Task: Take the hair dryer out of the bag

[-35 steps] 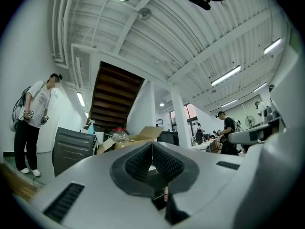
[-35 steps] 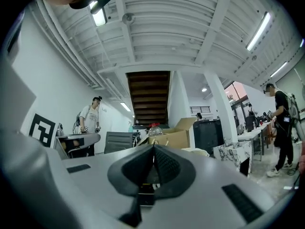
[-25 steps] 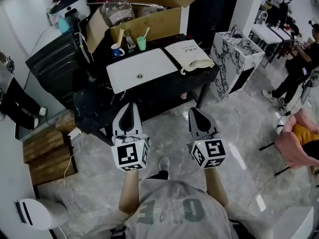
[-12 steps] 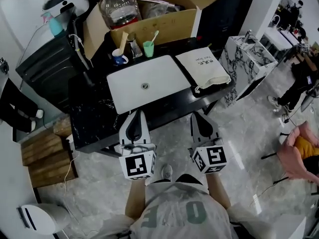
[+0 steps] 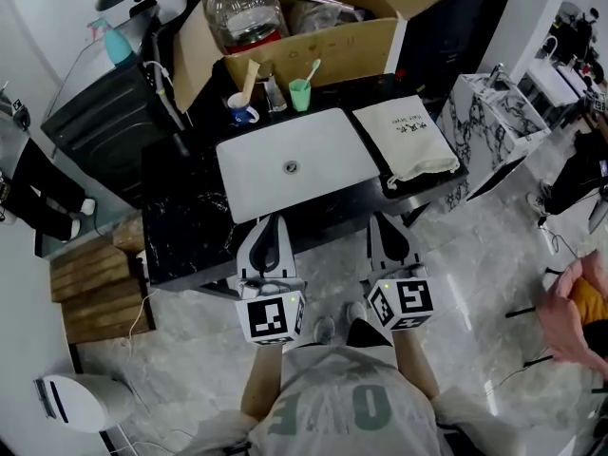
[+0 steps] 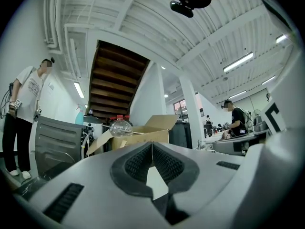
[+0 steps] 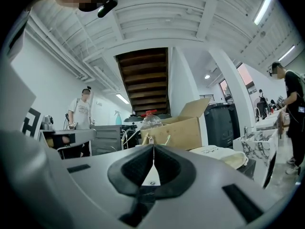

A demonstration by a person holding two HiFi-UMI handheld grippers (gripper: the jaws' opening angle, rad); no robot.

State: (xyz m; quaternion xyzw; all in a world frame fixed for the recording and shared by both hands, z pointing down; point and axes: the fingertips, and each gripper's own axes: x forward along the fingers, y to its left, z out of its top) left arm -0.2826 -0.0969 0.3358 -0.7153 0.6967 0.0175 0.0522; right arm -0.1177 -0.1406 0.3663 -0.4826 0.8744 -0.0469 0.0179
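A cream drawstring bag (image 5: 410,141) lies flat at the right end of the black table (image 5: 185,226); in the right gripper view the bag (image 7: 217,154) shows just right of the jaws. No hair dryer is visible. My left gripper (image 5: 271,219) is shut and empty, its tip at the table's front edge below a white board (image 5: 296,164). My right gripper (image 5: 382,219) is also shut and empty, at the front edge a little left of the bag. Both gripper views show the pads meeting with nothing between them: left gripper (image 6: 152,143), right gripper (image 7: 153,147).
An open cardboard box (image 5: 313,27) with a plastic bottle (image 5: 245,12) stands behind the board, beside a mug (image 5: 242,112) and a green cup (image 5: 300,91). A marble-patterned cabinet (image 5: 484,122) is right of the table, a dark cabinet (image 5: 104,112) left. Wooden pallets (image 5: 95,278) lie on the floor.
Both grippers and the person have come forward to the table; their tips now reach its front edge. Both jaws stayed shut.
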